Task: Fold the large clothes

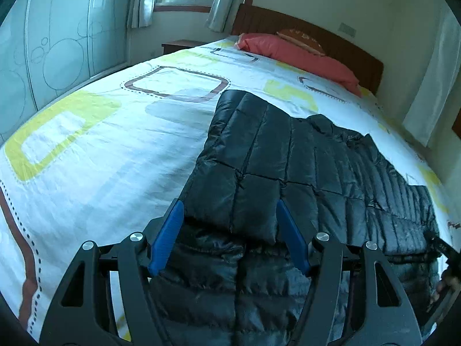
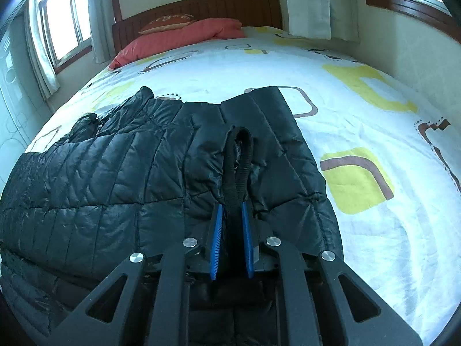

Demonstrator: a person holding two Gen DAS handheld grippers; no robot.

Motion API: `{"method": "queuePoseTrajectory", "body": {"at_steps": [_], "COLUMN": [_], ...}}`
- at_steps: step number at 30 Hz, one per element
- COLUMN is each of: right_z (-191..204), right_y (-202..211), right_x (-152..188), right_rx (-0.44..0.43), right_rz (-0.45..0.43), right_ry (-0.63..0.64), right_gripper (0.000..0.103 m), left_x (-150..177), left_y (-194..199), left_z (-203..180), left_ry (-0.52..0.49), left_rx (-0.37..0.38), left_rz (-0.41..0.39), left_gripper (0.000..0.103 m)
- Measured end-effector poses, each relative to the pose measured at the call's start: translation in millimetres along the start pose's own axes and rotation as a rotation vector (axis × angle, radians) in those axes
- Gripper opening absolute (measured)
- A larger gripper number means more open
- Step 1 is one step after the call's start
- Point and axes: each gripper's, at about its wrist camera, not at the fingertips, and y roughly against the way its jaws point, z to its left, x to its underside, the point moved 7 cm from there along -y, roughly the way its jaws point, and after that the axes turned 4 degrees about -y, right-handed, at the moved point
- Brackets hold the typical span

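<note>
Black quilted puffer jacket [image 1: 288, 155] — partly folded, flat on the bed.

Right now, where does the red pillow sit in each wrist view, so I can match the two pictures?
Left wrist view: red pillow lies upper right of centre, at the headboard, beyond the black puffer jacket.
Right wrist view: red pillow lies upper left of centre, against the headboard.
Shared landmark: the dark wooden headboard behind it.

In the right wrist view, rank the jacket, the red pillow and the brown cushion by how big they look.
1. Jacket, though it lies nearest the camera.
2. Red pillow.
3. Brown cushion, partly hidden behind the pillow.
</note>
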Motion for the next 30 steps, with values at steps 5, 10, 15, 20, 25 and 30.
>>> {"method": "queuePoseTrajectory", "body": {"at_steps": [5, 10, 15, 20, 25, 30], "right_z": [0.6, 4.6, 29.7, 52.3, 56.2, 60.4], "right_y": [2.5, 26.8, 43.0, -0.9, -21.0, 9.3], "right_x": [2.6, -2.6, -14.8, -7.0, 3.0, -17.9], "right_rx": [0.006, 0.029, 0.001, -0.043, -0.043, -0.047], "right_rz": [-0.001, -0.037, -0.108, 0.0, 0.048, -0.068], "right_ry": [0.008, 0.006, 0.032, 0.039, 0.058, 0.04], "right_gripper": [0.014, 0.016, 0.016, 0.02, 0.044, 0.073], "left_x": [-4.6, -10.3, -23.9, -26.9, -13.9, -29.8], "left_y": [-2.5, -3.9, -14.3, -45.7, -75.8, -46.6], "left_z": [-0.1, -3.3, -8.5, -10.4, -12.2, -12.0], "left_ry": [-0.01, -0.036, -0.059, -0.089, -0.139, -0.082], "left_rx": [-0.002, 0.001, -0.017, -0.083, -0.113, -0.078], "left_rz": [0.001, -0.003, -0.014, 0.03, 0.11, 0.068], "left_gripper": [0.066, 0.066, 0.066, 0.066, 0.067, 0.065]}}
